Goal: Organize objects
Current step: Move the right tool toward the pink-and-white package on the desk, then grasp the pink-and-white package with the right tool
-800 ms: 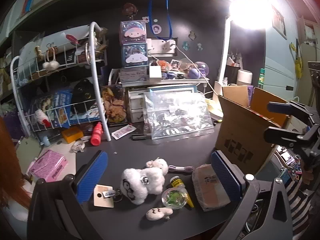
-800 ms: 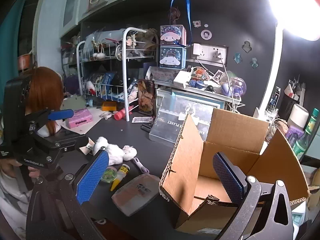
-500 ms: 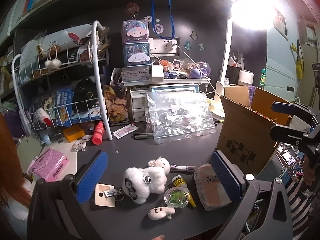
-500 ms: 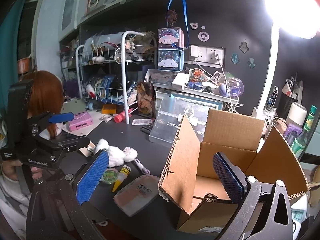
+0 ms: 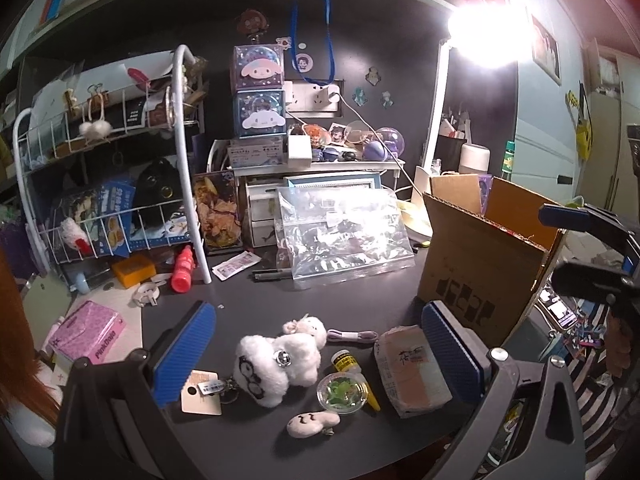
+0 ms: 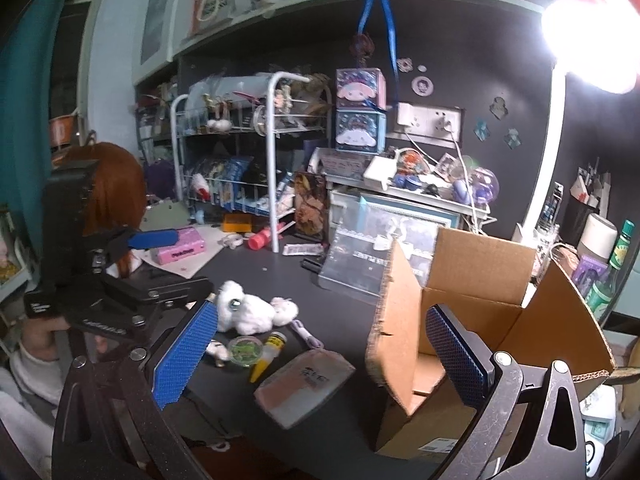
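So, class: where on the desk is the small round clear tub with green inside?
In the left wrist view the tub sits low and centre, between the white plush sheep on its left and the flat wrapped packet on its right, against the yellow-tipped tube.

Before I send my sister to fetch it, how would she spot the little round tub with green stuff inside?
Start at the open cardboard box on the dark desk and look left, past the flat grey pouch lying beside it. The round tub sits in front of the white plush sheep, touching a yellow-tipped tube; it alone is clear, showing green.
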Demonstrator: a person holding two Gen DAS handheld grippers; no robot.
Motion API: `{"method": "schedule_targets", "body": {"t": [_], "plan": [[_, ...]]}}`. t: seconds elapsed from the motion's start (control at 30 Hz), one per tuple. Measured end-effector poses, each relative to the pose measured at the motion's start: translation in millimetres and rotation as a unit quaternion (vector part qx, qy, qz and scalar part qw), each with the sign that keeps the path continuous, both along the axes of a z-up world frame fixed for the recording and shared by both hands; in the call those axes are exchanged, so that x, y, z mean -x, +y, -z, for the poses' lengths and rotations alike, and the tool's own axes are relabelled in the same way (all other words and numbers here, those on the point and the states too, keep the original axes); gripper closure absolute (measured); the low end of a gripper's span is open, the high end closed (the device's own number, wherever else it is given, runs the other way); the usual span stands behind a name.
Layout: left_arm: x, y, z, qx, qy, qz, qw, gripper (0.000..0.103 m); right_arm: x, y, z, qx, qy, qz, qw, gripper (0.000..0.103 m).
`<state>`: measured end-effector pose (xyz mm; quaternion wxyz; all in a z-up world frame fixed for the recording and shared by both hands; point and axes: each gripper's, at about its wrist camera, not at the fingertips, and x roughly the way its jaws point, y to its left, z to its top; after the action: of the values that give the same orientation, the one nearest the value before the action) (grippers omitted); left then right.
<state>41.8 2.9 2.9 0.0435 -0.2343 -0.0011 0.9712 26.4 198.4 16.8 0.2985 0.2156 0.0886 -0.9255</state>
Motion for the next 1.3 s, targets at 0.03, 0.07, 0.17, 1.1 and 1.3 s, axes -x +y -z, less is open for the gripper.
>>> {"method": "schedule_targets", "body": {"t": [0.03, 0.07, 0.17, 1.1, 1.3], "plan": [[-1, -1, 0, 0.001, 0.002, -0.003, 1.0000, 0.000, -3, -2, 0, 0.000, 0.002, -0.005, 1.000, 0.000], [-2, -3, 0, 0.003, 0.005, -0.005, 1.0000, 0.000, -8, -5, 1, 0.000, 0.006, -0.013, 1.000, 0.000], [-5, -8, 2, 0.006, 0.014, -0.007, 0.9999, 0.000, -21, -15, 6, -0.001, 0.016, -0.031, 0.999, 0.000], [29, -42, 70, -0.054, -0.065, 0.064, 0.9944, 0.000, 18, -65, 152, -0.031, -0.078, 0.076, 0.994, 0.001], [31, -37, 74, -0.053, -0.072, 0.077, 0.9931, 0.000, 26, -67, 165, -0.048, -0.081, 0.087, 0.992, 0.021]]}}
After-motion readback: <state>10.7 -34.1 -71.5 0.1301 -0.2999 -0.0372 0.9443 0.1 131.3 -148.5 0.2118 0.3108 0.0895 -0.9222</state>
